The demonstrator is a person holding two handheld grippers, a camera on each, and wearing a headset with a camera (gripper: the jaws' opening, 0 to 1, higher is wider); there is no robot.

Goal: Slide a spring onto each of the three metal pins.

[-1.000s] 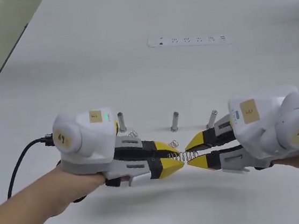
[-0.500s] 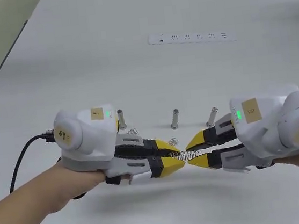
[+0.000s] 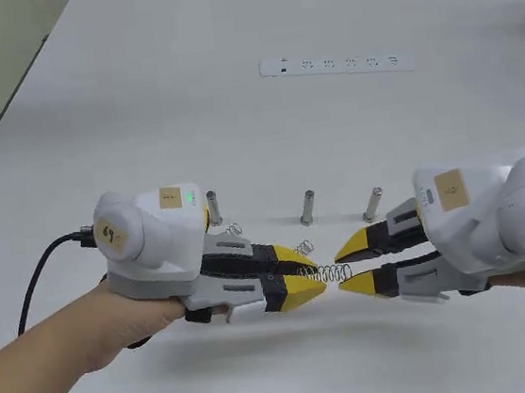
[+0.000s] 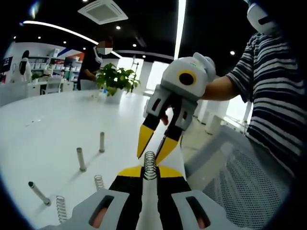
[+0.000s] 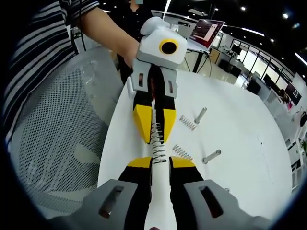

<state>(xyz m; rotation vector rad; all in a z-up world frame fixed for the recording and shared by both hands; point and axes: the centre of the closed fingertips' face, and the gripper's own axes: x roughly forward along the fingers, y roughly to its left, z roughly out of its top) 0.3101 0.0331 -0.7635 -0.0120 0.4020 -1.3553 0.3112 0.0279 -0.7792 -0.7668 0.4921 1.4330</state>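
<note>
A small steel spring [image 3: 333,271] hangs level above the white table [image 3: 236,133], and my left gripper [image 3: 318,280] is shut on one end of it. The other end lies between the spread yellow tips of my right gripper [image 3: 345,270], which is open. In the left gripper view the spring [image 4: 149,163] stands up from the closed jaws toward the right gripper [image 4: 152,154]. Three upright metal pins [image 3: 214,208] [image 3: 307,207] [image 3: 373,205] stand in a row just behind the grippers. Two loose springs [image 3: 233,230] [image 3: 303,247] lie near the pins.
A white power strip [image 3: 336,65] lies across the far side of the table. A black cable [image 3: 43,269] runs left from the left gripper. The table's left edge [image 3: 18,91] drops to the floor. The right gripper view shows a mesh chair [image 5: 62,143] beside the table.
My right gripper has drawn back to the right, away from the left one, so more of the spring shows between them. The left gripper keeps its hold.
</note>
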